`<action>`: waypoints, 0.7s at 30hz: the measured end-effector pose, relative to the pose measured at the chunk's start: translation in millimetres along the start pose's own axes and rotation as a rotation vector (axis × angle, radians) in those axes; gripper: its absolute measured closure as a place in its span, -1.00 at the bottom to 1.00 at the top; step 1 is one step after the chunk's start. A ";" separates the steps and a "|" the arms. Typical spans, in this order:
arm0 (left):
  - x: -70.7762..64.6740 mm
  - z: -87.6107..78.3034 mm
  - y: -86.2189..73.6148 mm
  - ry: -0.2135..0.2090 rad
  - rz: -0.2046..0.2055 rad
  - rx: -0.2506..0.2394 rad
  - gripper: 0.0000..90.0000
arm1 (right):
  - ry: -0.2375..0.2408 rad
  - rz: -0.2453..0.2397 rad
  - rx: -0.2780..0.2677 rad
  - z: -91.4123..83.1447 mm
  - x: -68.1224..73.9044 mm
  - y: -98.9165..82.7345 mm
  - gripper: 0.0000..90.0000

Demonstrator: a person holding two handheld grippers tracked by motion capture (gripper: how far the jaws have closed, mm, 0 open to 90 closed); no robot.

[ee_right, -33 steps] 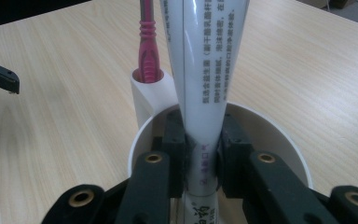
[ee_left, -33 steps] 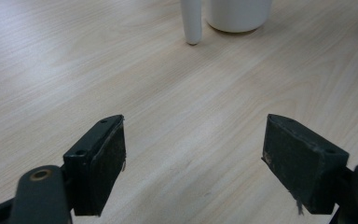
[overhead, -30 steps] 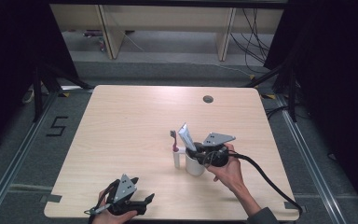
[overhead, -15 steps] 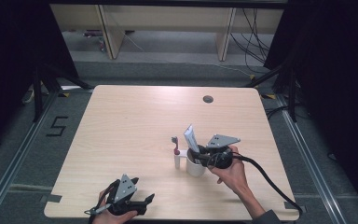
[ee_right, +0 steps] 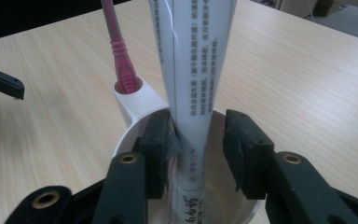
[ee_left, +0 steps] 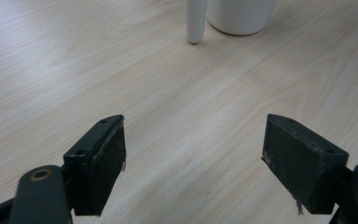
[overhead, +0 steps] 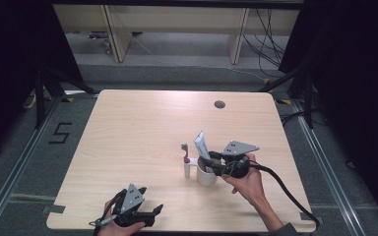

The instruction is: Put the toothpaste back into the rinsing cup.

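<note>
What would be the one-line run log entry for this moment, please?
right gripper: jaws just opening, toothpaste tube standing in white cup | pink toothbrush: in side holder | left gripper: open, idle

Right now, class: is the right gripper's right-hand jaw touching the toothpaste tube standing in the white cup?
Apart. In the right gripper view, a gap shows between that jaw of the right gripper and the toothpaste tube in the white cup; the jaws have just been opening.

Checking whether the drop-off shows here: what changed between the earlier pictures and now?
The right gripper has just been opening its jaws; the white tube stands between them in the white cup, the left pad touching it, the right pad apart. The tube has swung from leaning left to more upright. The left gripper stayed near the table's front edge, open, and the pink toothbrush kept to its side holder.
</note>
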State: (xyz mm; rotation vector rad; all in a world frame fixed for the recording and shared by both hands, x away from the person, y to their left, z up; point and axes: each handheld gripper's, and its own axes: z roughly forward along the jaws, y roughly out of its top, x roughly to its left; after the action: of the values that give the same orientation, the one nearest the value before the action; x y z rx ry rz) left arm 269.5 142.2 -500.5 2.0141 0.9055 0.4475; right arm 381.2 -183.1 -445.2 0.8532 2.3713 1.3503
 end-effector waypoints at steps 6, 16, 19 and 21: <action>0.0 0.0 0.0 0.001 -0.001 0.001 -0.53 | -0.005 0.011 -0.031 -7.1 -1.7 1.7 0.21; -0.2 0.3 -0.2 0.003 -0.006 -0.003 -0.53 | -0.044 0.012 -0.058 -26.1 -4.5 6.3 0.09; -0.2 0.1 -0.2 0.003 -0.006 -0.004 -0.53 | -0.047 0.022 -0.065 -29.2 -7.5 5.0 0.05; -0.3 0.0 -0.3 0.003 -0.006 -0.004 -0.53 | -0.055 0.022 -0.055 -31.3 -8.4 4.6 0.04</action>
State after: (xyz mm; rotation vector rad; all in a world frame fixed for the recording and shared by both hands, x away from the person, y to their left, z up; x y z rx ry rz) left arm 269.2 142.1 -500.7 2.0072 0.9115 0.4482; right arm 373.5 -207.9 -425.3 0.8922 2.2790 1.3756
